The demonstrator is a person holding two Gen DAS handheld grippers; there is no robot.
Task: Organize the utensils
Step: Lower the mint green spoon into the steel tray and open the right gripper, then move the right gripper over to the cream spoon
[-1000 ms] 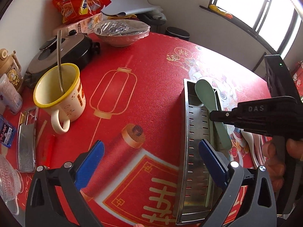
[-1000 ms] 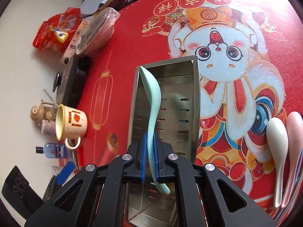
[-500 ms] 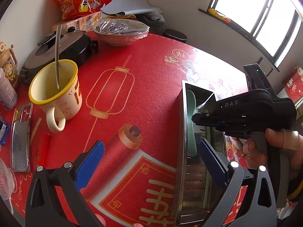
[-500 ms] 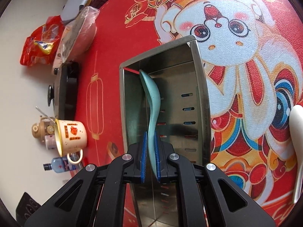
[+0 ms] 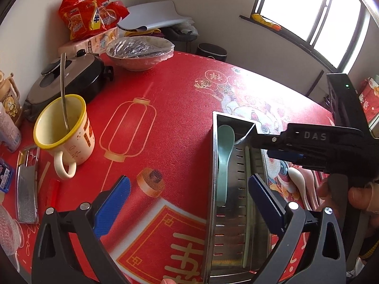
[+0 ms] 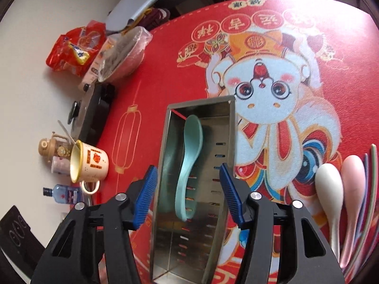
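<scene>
Stainless steel forms the long slotted tray that is set on the red printed tablecloth, and a pale green spoon is seen lying inside it along the left wall, bowl end toward the far end of the tray. The right gripper is held above the near half of the tray with its jaws opening; the spoon's handle is seen between the blue pads, but it is not pressed by either of them. From the left wrist view the same spoon is shown resting against the tray's left side, and the right gripper is seen from the side above the tray, gripped by a hand at the picture's right edge. The left gripper is held wide apart over the tablecloth and the tray's near left corner, with nothing between its pads. To the right of the tray, on the cloth, a white spoon and a pink spoon are laid side by side, touching, with thin coloured chopsticks just beside them at the frame edge. On the left side of the table a yellow-rimmed mug with a metal utensil standing in it is placed near a black pot, and a covered bowl and red snack bags are set farther back by the wall.
</scene>
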